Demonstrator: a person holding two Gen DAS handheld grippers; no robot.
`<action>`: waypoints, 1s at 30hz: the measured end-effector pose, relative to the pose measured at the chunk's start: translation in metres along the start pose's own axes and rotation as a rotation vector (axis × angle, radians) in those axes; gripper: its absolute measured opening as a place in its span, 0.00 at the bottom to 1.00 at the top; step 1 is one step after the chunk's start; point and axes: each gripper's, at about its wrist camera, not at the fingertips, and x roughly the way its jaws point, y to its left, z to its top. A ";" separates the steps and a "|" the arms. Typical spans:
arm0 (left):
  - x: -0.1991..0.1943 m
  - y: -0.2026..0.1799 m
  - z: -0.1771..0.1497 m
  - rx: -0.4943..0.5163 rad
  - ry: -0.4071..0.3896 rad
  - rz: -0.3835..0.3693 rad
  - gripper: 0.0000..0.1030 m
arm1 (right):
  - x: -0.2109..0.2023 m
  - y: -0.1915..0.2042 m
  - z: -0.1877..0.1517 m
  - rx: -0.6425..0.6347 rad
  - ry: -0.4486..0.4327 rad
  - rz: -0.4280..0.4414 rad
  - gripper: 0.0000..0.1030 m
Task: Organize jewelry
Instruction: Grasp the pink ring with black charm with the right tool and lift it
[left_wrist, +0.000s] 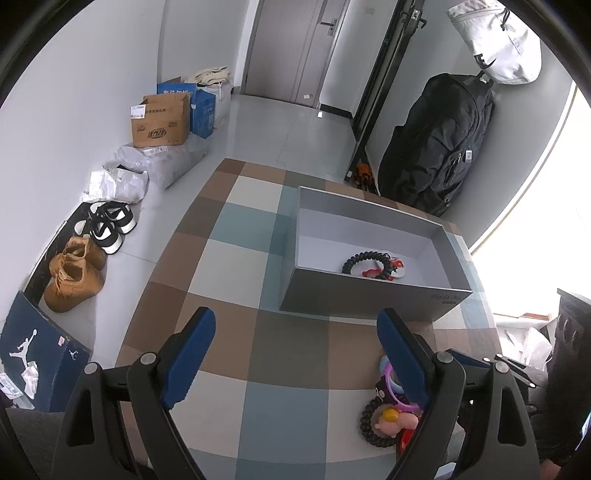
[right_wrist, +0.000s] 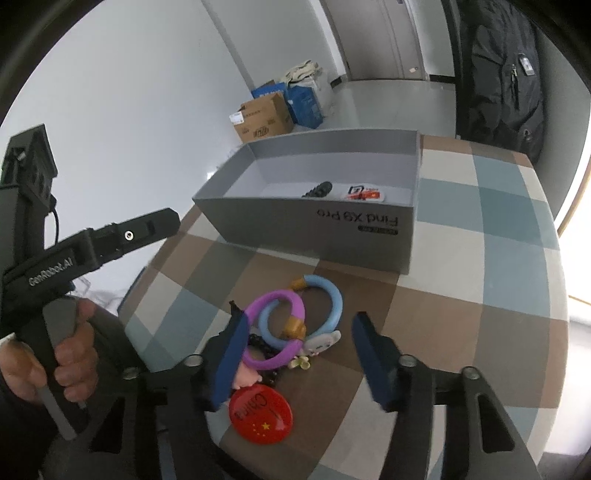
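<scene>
Currently mid-sort: the grey box (right_wrist: 321, 221) near the tabletop's far edge already holds a black beaded bracelet (left_wrist: 365, 264) and a badge (right_wrist: 365, 194). The remaining pile, with purple ring (right_wrist: 275, 332), blue ring (right_wrist: 325, 295) and red badge (right_wrist: 260, 413), lies near the front edge. Right claw (right_wrist: 295, 360) hovers wide over the pile; left claw (left_wrist: 295, 354) is wide and empty. Next move, likely: lower, close on one ring.

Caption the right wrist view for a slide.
Open right tongs hover over bracelets and a red badge before the grey box.

White walls (left_wrist: 74, 110), glossy grey floor (left_wrist: 295, 125), grey door (left_wrist: 291, 48), checkered table (left_wrist: 236, 258), bright window (left_wrist: 546, 221)
</scene>
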 end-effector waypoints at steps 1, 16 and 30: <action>0.000 0.000 0.000 0.000 0.002 0.000 0.84 | 0.001 0.001 0.000 -0.004 0.000 -0.005 0.49; 0.000 0.007 -0.002 -0.017 0.040 0.001 0.84 | 0.004 0.007 0.002 -0.032 -0.006 -0.044 0.10; 0.004 0.007 -0.005 -0.009 0.062 0.000 0.84 | -0.016 -0.002 0.009 0.022 -0.086 0.001 0.09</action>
